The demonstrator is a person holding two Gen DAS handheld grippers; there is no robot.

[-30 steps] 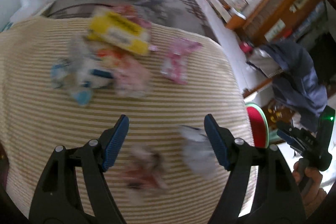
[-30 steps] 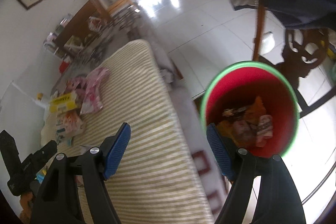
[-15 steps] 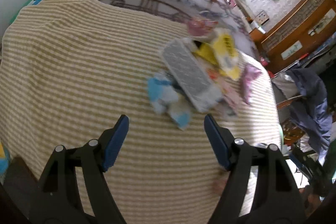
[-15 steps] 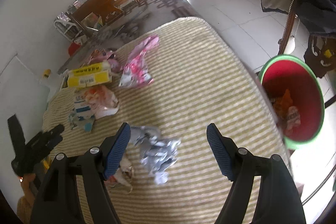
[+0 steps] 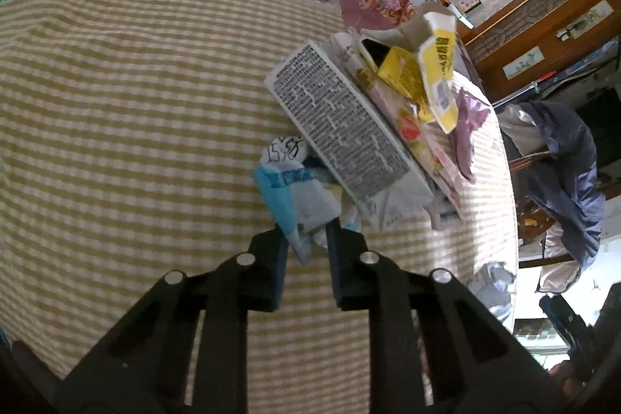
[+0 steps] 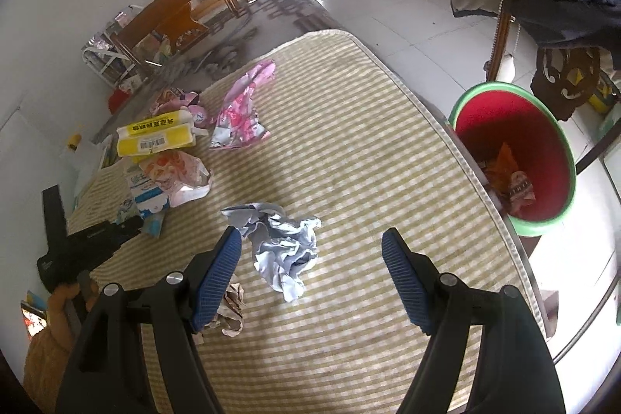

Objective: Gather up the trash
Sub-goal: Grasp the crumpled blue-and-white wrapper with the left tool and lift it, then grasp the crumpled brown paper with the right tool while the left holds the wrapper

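— What just changed with your left gripper [image 5: 306,251]?

— A moment ago its jaws were wide over the striped mat [image 5: 116,103], with nothing between them. Now they have just squeezed together, and they pinch the near tip of the blue-and-white crumpled wrapper [image 5: 295,196].

— Is it lifted yet?

— I think not. It looks like it lies on the mat, tucked under the near end of the gray printed box [image 5: 341,127]. If I pull fast, the box may slide along.

— And your right gripper [image 6: 310,270]?

— Its jaws are spread wide and hold nothing. A second ago it looked down at the bin. Now it has swung back over the mat, and the crumpled gray-white paper [image 6: 279,243] lies between its jaws, not touched.

— What else is close?

— A small brown paper scrap [image 6: 231,313], just beside my right gripper's left finger.

— And farther off?

— The yellow box [image 6: 155,138] and the pink wrapper [image 6: 240,111], near the mat's far edge.

— Where does it all go?

— Into the red bin with the green rim [image 6: 516,158], on the floor past the mat's right edge. Some trash is in it already.
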